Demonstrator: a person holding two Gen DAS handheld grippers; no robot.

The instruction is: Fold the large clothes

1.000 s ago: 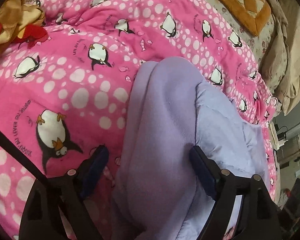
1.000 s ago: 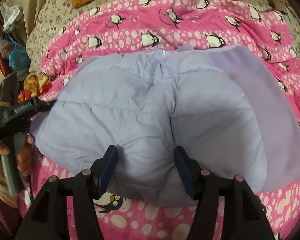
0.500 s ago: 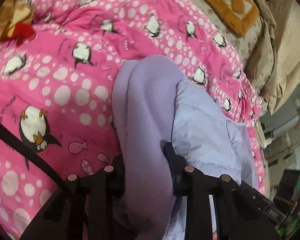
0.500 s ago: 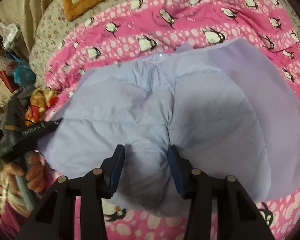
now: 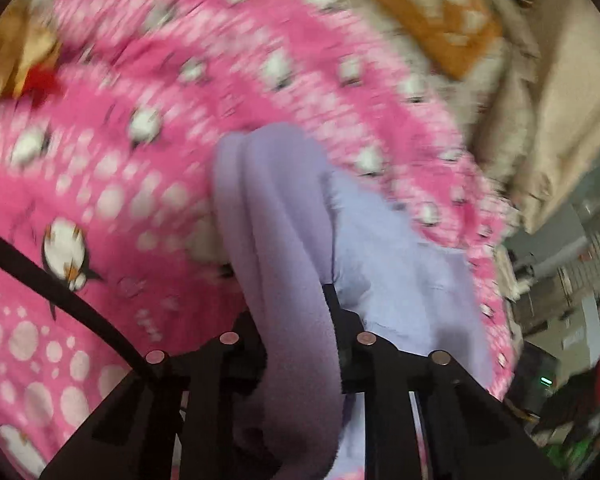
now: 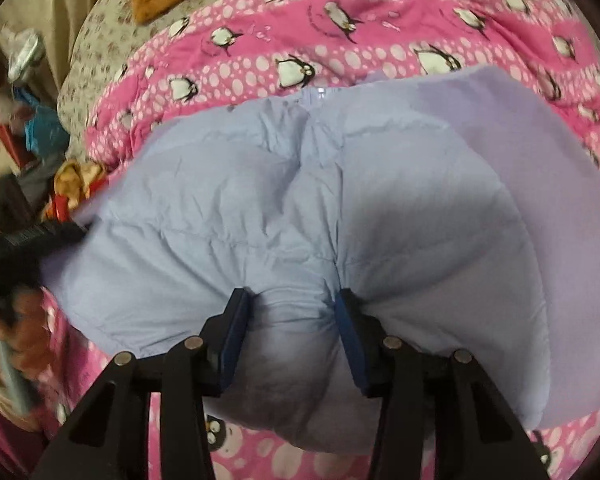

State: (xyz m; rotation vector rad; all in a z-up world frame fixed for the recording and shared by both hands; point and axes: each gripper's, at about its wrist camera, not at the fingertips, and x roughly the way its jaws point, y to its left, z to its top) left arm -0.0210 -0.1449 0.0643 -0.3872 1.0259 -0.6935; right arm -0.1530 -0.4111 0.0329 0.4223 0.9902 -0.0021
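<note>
A large lilac padded jacket lies spread on the pink penguin blanket, its smoother lining showing at the right. My right gripper is shut on a bunched fold of the jacket at its near edge. My left gripper is shut on the jacket's fleecy side edge; this view is blurred by motion. The left gripper also shows at the left edge of the right wrist view, at the jacket's left side.
The pink penguin blanket covers the bed. An orange patterned cushion and beige bedding lie at the far side. A yellow and red cloth lies by the jacket's left edge. Clutter stands beyond the bed's left side.
Both grippers went from open around the jacket to shut on it. The left gripper has since moved with the edge, blurring its view. The right gripper has pinched the fold tighter.
</note>
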